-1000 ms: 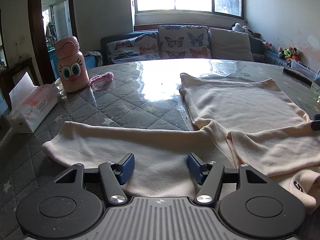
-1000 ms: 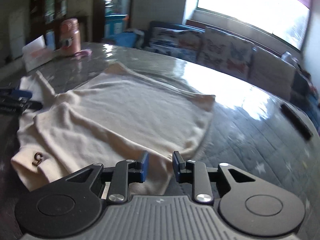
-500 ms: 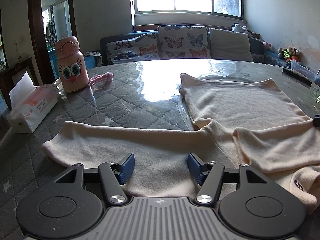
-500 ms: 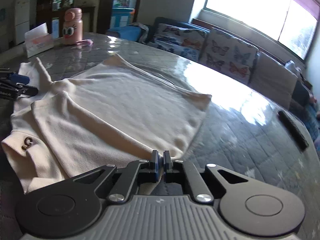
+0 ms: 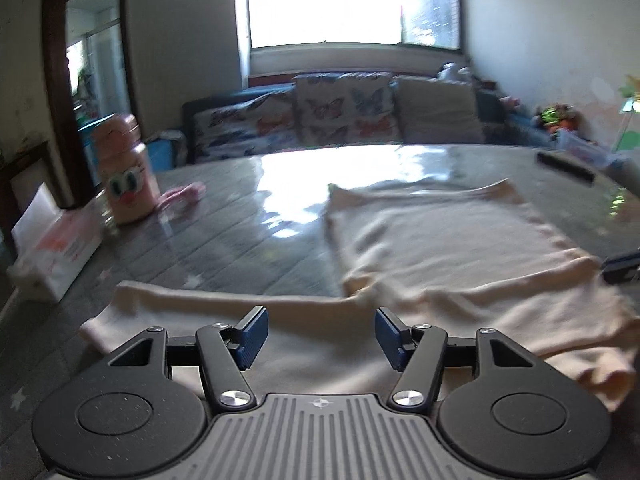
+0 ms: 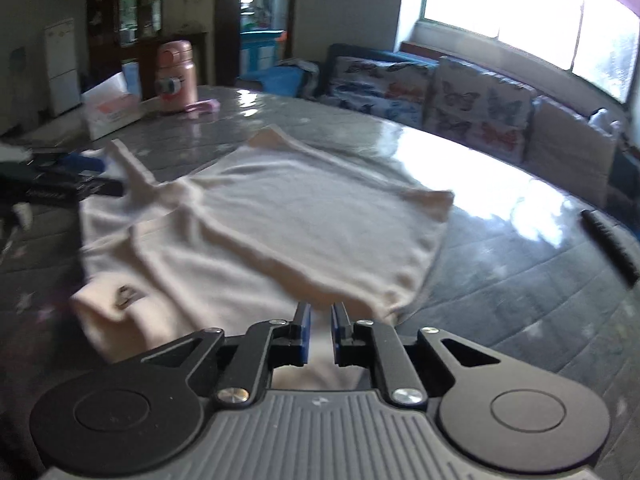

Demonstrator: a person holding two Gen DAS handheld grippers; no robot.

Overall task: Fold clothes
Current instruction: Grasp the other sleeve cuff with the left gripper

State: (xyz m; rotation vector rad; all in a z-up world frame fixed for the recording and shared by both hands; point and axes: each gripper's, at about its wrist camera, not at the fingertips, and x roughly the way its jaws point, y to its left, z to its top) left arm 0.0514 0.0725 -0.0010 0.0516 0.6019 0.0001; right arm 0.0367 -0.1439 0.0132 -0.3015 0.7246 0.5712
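Closest in, the right claw has its blue pads drawn to a narrow gap with cream cloth running between them; half a second ago they were pressed together, a second ago parted, so it pinched the near edge of the sweater and now seems to be loosening or carrying a loose hold — whether the pads truly grip the fabric I cannot tell. Just left of that claw a folded cuff with a small dark mark lies doubled over, and the sleeve it belongs to is laid across the body. The left claw stands wide, as it did a second ago, empty, hovering over the other sleeve, which stretches away to its left on the surface. Both views are blurred now where they were sharp before, and the left view has risen and tipped, so both hands are on the move. My reading: one sleeve fold is done, and the outstretched sleeve comes next. Ahead of both claws the sweater's body lies flat. Farther off, left of the left claw, sit a pink bottle and a tissue box — well clear of the cloth.
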